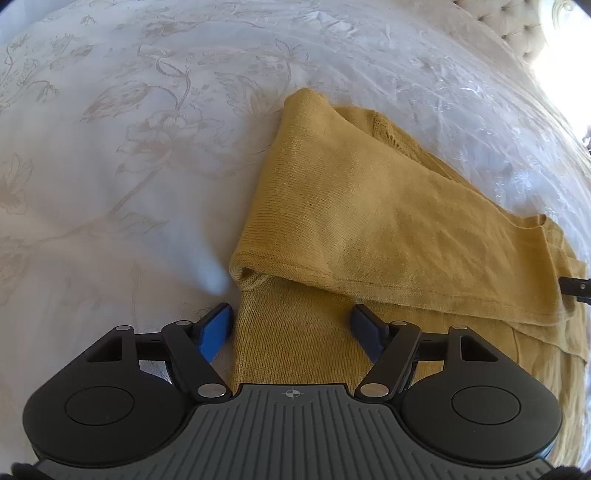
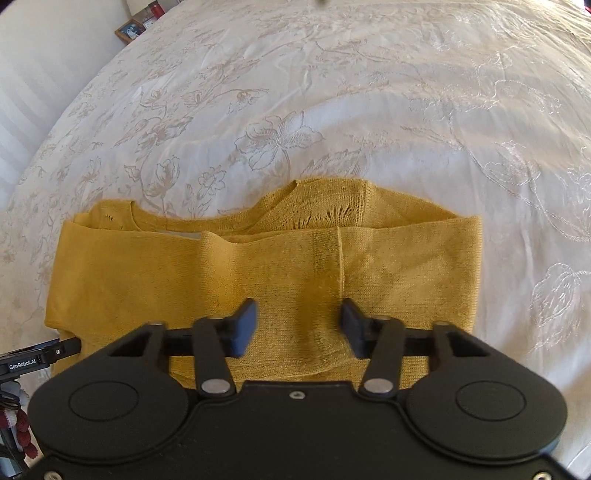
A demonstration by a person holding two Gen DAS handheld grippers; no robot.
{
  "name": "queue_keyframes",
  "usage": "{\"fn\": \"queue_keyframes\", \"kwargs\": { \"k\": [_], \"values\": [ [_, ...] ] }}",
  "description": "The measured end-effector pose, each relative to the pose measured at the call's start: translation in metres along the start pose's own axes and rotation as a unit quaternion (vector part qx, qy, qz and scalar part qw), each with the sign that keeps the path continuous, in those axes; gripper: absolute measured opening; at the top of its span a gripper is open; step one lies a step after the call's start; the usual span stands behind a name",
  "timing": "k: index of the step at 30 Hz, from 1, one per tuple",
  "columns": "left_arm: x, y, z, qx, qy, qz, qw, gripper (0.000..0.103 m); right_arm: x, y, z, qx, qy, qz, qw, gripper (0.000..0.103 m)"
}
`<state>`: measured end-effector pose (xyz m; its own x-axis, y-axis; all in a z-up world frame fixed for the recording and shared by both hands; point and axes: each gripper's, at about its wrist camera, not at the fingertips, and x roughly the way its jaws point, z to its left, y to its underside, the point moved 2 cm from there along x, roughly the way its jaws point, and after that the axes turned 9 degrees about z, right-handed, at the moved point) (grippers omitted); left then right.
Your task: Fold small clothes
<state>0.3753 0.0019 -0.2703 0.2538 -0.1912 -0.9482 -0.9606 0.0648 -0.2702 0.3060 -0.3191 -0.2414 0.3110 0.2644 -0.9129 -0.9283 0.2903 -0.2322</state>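
Observation:
A mustard-yellow knit sweater [image 1: 369, 221] lies partly folded on the white floral bedspread [image 1: 129, 147], with a sleeve laid across its body. My left gripper [image 1: 291, 328] is open, its blue-padded fingers straddling the sweater's near edge, holding nothing. In the right wrist view the sweater [image 2: 258, 266] spreads wide across the bedspread [image 2: 332, 110], the sleeve folded over the front. My right gripper [image 2: 299, 328] is open just above the sweater's near hem, empty. The tip of the right gripper shows at the right edge of the left wrist view [image 1: 576, 290], and the left gripper shows at the lower left of the right wrist view [image 2: 37, 352].
A tufted headboard [image 1: 517, 22] is at the upper right of the left wrist view. A picture frame [image 2: 129, 29] and small items stand beyond the bed's upper left edge. White striped bedding [image 2: 29, 92] lies at the left.

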Motion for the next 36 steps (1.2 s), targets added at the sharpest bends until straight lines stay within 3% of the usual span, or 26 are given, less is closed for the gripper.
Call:
{"fn": "queue_keyframes", "kwargs": {
  "k": [4, 8, 10, 13, 16, 19, 22, 25, 30, 33, 36],
  "values": [
    [-0.002, -0.001, -0.001, -0.002, -0.004, 0.001, 1.0000, 0.069, -0.028, -0.005, 0.015, 0.001, -0.057, -0.027, 0.998, 0.013],
    [-0.006, -0.003, -0.004, -0.002, -0.011, -0.001, 0.9999, 0.069, -0.113, -0.008, 0.035, -0.010, -0.120, -0.132, 0.984, 0.012],
    [-0.007, -0.003, -0.005, -0.002, -0.015, -0.006, 0.9999, 0.070, -0.132, -0.006, 0.024, 0.012, -0.101, -0.156, 0.982, 0.012],
    [-0.007, -0.002, -0.006, -0.006, -0.021, -0.009, 0.9997, 0.070, -0.107, 0.000, -0.006, 0.039, -0.030, -0.115, 0.992, 0.013],
    [-0.006, -0.004, -0.008, -0.005, -0.027, -0.010, 0.9996, 0.070, -0.076, 0.008, -0.023, 0.045, 0.000, -0.070, 0.997, 0.013],
    [-0.007, -0.007, -0.009, -0.004, -0.033, -0.010, 0.9994, 0.070, -0.066, 0.014, -0.023, 0.044, 0.005, -0.054, 0.998, 0.013],
    [-0.007, -0.008, -0.007, 0.001, -0.038, -0.009, 0.9992, 0.070, -0.077, 0.020, -0.013, 0.035, -0.006, -0.073, 0.997, 0.013],
    [-0.007, -0.009, -0.007, 0.007, -0.041, -0.006, 0.9991, 0.070, -0.087, 0.026, -0.017, 0.037, 0.027, -0.093, 0.995, 0.012],
    [-0.009, -0.008, -0.007, 0.020, -0.049, -0.002, 0.9986, 0.070, -0.058, 0.026, -0.050, 0.075, 0.051, -0.049, 0.995, 0.013],
    [-0.016, -0.007, -0.004, 0.022, -0.077, -0.002, 0.9968, 0.070, -0.052, 0.027, -0.048, 0.063, 0.035, -0.042, 0.997, 0.018],
    [-0.022, -0.004, 0.009, 0.002, -0.107, 0.002, 0.9943, 0.070, -0.045, 0.031, -0.047, 0.056, 0.046, -0.033, 0.997, 0.023]
  ]
}}
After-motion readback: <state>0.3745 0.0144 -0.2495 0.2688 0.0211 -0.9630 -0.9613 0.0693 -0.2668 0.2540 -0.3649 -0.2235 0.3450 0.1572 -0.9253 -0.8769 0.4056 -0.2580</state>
